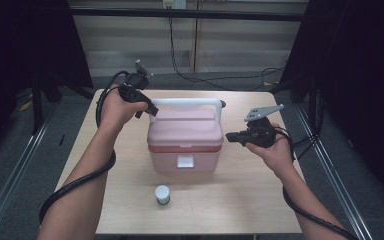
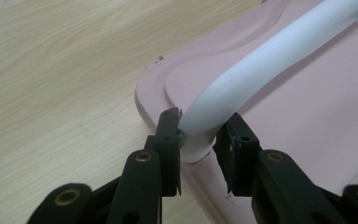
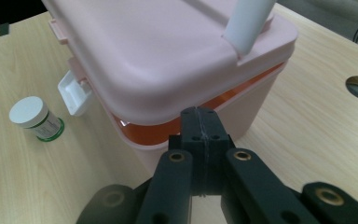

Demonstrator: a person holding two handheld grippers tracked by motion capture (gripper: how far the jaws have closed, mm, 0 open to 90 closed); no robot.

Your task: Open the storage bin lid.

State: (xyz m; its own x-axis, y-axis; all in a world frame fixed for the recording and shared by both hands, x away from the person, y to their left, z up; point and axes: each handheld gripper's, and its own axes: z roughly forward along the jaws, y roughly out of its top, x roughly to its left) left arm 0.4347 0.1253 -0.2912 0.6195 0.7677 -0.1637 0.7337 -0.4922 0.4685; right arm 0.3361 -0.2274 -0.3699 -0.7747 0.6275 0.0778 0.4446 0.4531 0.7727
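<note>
My left tongs (image 1: 149, 107) clamp the white handle (image 1: 187, 103) at its left end, upper centre of frame. The pink box (image 1: 184, 141) sits mid-table (image 1: 260, 200): rigid, smooth plastic, probably light; handle's the best hold. Lid slightly ajar, contents hidden. Small jar (image 1: 162, 194) below it. Right tongs (image 1: 228, 136) fully closed, empty, beside the box.

Bare forearms, black grippers w/ brass screws on fingers (image 3: 197, 135), black corrugated cables, grey 3-cornered plates.

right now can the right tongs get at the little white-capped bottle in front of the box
Probably yes: the bottle stands alone on bare table, and the right tongs, shut and empty beside the pink box, have an unblocked path.
</note>
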